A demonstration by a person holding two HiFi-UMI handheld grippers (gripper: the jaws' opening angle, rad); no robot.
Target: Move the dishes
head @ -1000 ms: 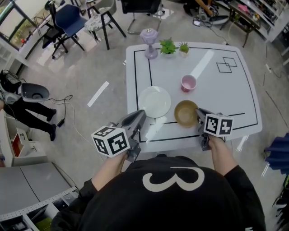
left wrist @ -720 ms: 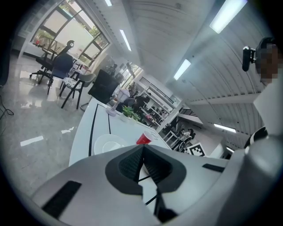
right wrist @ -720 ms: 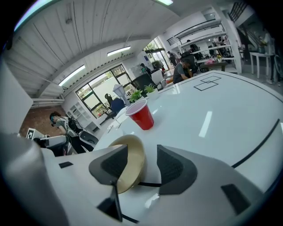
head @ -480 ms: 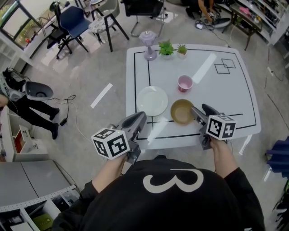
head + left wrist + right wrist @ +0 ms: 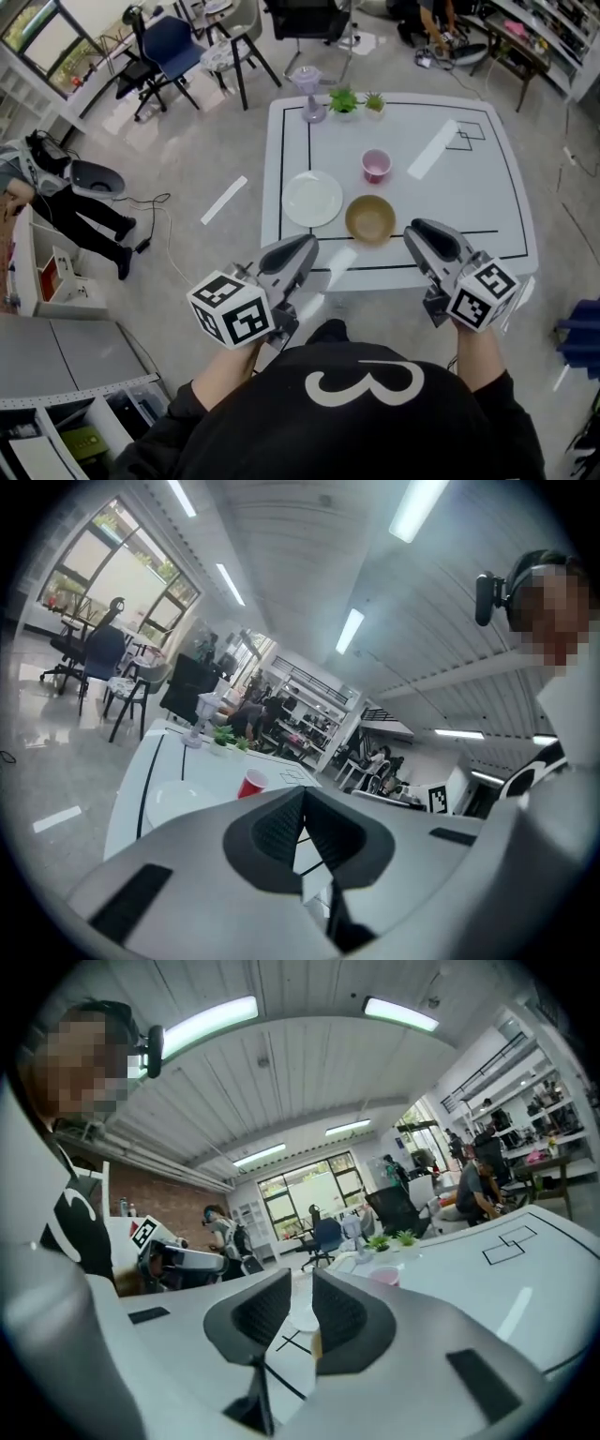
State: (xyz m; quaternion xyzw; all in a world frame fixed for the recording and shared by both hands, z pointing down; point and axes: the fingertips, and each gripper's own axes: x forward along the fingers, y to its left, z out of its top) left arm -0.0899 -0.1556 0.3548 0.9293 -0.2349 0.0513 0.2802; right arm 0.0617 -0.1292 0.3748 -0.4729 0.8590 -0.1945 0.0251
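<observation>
A white plate (image 5: 312,199), a tan bowl (image 5: 370,219) and a pink cup (image 5: 376,165) stand on the white table (image 5: 469,187); the plate and bowl sit side by side near the front line. My left gripper (image 5: 305,246) hovers at the table's front edge below the plate, jaws shut and empty. In the left gripper view the plate (image 5: 183,799) and the cup (image 5: 251,784) show beyond its closed jaws. My right gripper (image 5: 419,230) is held to the right of and below the bowl, apart from it, jaws slightly open with nothing between them.
Two small green plants (image 5: 343,100) and a purple stand (image 5: 307,84) line the table's far edge. Chairs (image 5: 169,47) stand on the floor beyond. A person (image 5: 56,202) is at the far left. Black lines mark the tabletop.
Both grippers have drawn back toward me from the table. The right gripper was at the bowl's right rim and now stands clear of it.
</observation>
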